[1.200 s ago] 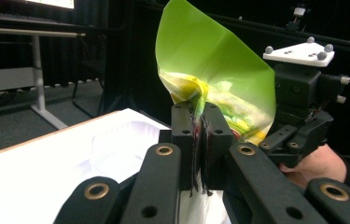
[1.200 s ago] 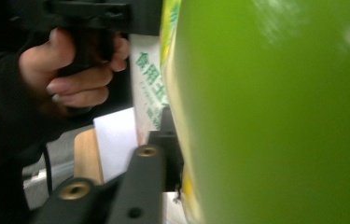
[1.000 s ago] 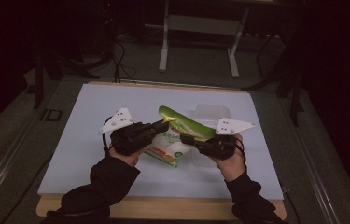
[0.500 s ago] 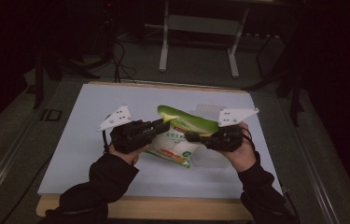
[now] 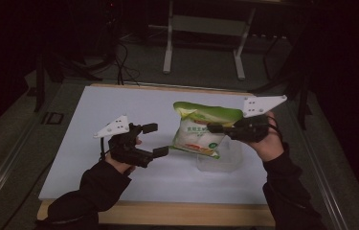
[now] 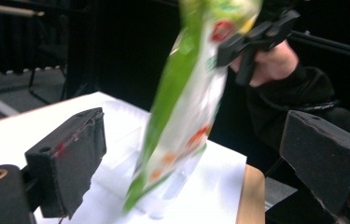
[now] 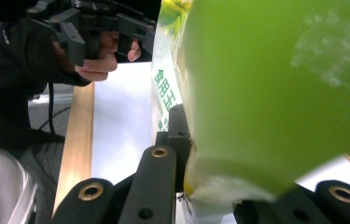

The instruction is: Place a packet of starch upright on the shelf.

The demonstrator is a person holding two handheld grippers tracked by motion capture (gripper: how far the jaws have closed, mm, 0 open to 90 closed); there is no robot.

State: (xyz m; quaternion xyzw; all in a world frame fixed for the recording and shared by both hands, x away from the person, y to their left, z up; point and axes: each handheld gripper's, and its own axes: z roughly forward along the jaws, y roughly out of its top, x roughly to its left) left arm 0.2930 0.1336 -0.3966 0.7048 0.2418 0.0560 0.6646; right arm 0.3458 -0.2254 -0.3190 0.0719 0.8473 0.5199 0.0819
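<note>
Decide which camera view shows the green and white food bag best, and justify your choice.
The high view: the whole bag shows, hanging from the right gripper over a clear container. The left gripper view shows the bag blurred, edge-on; the right gripper view shows a close green blur.

A white table [image 5: 119, 108] with a wooden front edge carries a clear plastic box [image 5: 219, 162], which lies on it toward four o'clock from the table's middle.

sleeves: my black sleeves [image 5: 95, 187], both arms
left gripper [image 5: 154, 140]: black, square pads, grey three-cornered plate, thin cable
right gripper [image 5: 213, 129]: black, brass-ringed screw holes
</note>
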